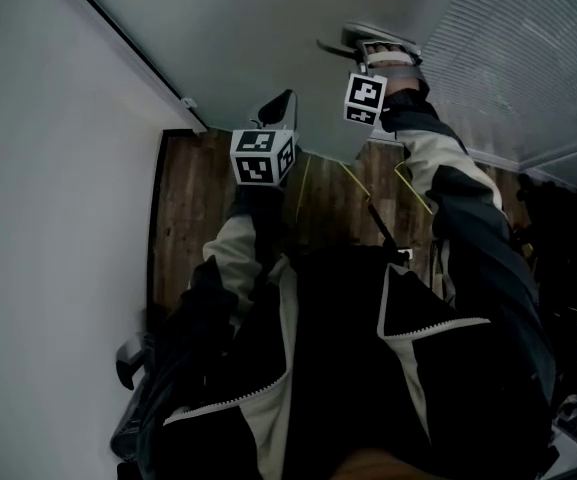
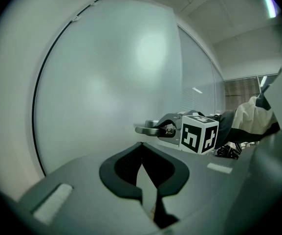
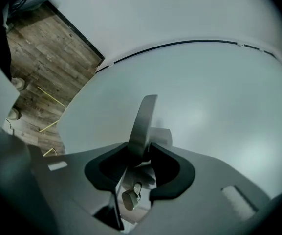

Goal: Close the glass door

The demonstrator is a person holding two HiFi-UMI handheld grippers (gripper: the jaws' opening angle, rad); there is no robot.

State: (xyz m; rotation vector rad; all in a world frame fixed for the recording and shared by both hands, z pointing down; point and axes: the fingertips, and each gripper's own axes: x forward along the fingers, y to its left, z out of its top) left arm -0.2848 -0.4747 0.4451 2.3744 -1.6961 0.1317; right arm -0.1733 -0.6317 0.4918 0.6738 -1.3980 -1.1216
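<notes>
R tool (image 3: 141,150), arm stretching out, clamping flat metal handle (image 3: 146,116) on frosted door (image 3: 204,97); L tool (image 2: 141,147) hovering closed, empty

wood-plank floor (image 1: 193,218) with yellow lines (image 1: 302,180) (tape, perhaps); ribbed panel (image 1: 528,58) at right.

You have no words, numbers, brands or signs to read here; the only print is black-and-white square code patterns on the left marker cube (image 1: 263,156) of your left hand-held gripper (image 2: 141,150) and the right marker cube (image 1: 365,99) of your right hand-held gripper (image 3: 141,150).
</notes>
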